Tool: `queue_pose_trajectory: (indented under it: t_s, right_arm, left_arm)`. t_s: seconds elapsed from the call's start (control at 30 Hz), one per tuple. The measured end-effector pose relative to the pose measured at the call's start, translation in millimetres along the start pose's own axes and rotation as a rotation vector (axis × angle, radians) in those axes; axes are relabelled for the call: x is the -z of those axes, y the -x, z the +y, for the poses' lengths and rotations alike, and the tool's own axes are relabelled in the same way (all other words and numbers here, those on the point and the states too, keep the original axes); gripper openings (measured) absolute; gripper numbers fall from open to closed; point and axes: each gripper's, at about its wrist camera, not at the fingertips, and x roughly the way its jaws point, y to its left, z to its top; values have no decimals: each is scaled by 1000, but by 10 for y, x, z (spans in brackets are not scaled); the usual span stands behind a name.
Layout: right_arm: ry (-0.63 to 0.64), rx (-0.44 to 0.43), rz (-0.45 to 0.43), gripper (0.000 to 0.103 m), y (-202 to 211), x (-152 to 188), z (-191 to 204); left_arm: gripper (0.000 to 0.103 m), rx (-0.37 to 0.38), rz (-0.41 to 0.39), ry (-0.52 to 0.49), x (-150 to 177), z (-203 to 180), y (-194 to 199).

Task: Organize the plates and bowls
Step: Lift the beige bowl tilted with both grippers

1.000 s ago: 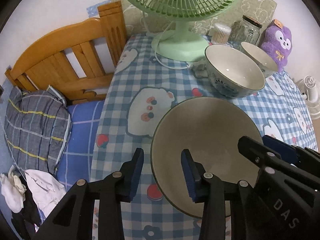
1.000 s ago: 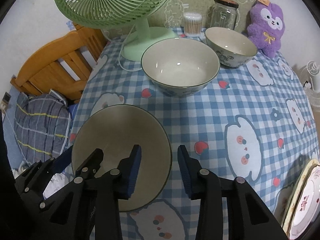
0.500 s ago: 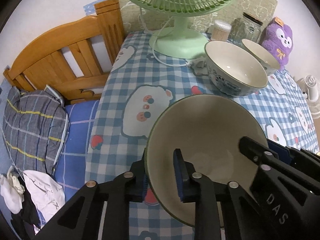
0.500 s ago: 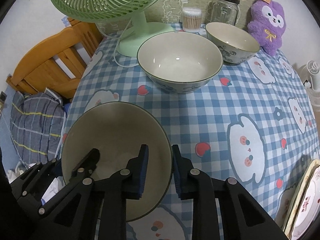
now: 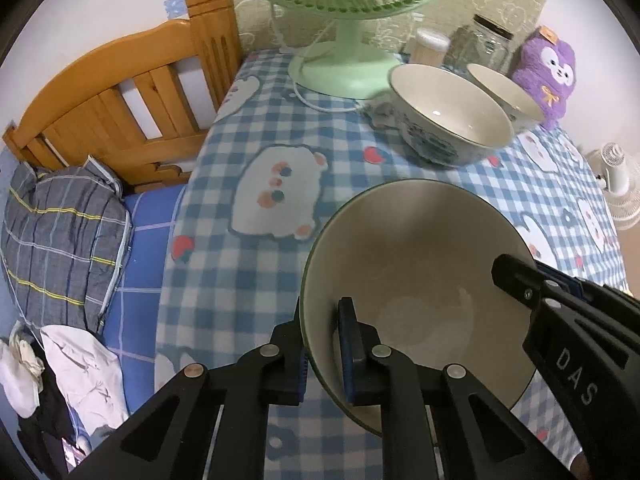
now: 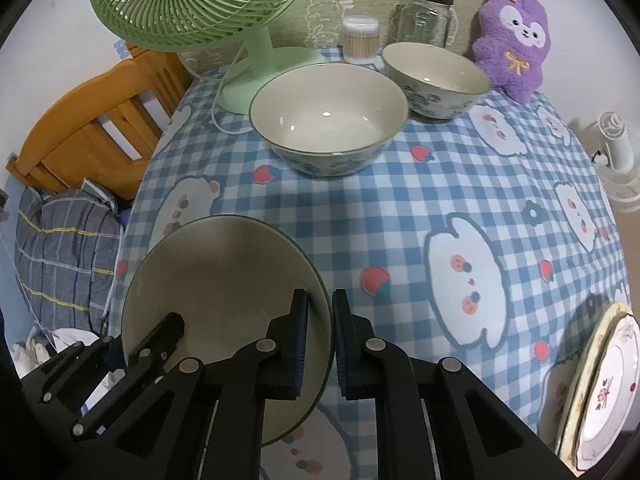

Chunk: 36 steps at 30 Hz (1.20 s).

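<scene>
A cream bowl with a dark green rim [image 5: 420,272] [image 6: 224,280] sits tilted at the near left of the checked tablecloth. My left gripper [image 5: 320,354] is shut on its left rim, one pad inside and one outside. My right gripper [image 6: 320,344] is shut on the opposite right rim, and it shows as black fingers [image 5: 520,276] in the left wrist view. Farther back stand a large floral bowl [image 6: 328,116] [image 5: 448,116] and a smaller floral bowl [image 6: 436,76] [image 5: 504,92]. Stacked plates [image 6: 600,384] lie at the near right edge.
A green desk fan [image 6: 224,12] stands at the back left with its cord on the cloth. Behind the bowls are a cotton-swab tub [image 6: 360,38], a glass jar [image 6: 426,16] and a purple plush toy [image 6: 512,44]. A wooden bed frame [image 5: 120,96] and bedding lie left of the table.
Both grippers closed from open onto the near bowl's rim, left on the left side and right on the right side. The bowl now looks tipped and slightly raised.
</scene>
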Motion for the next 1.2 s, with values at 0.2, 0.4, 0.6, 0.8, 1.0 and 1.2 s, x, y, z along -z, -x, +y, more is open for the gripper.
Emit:
queue_pose_trajectory:
  t_s: [0.2,0.4,0.6,0.8,1.0,1.2]
  right_arm:
    - [6,22,-4,15,171,152,-182]
    - [14,26,-12,15,358,310,-418]
    - [8,5,-25,15,534,472,-674]
    - [20,2,-48,15,740,612,-911]
    - [38,5,-50,15,832,777,-1115]
    - [64,16,-43,15,838,942,-1247]
  left_arm:
    - [9,22,-6,8,102,-158,135]
    - [8,26,-25,11,248,-406,304]
    - [8,7,-36,-6,395,-674,472]
    - [8,5,-57,6,543,-917,642]
    - [8,4,-65,28,730,-1121,711]
    - [8,3,-54,48,916,-1264,685]
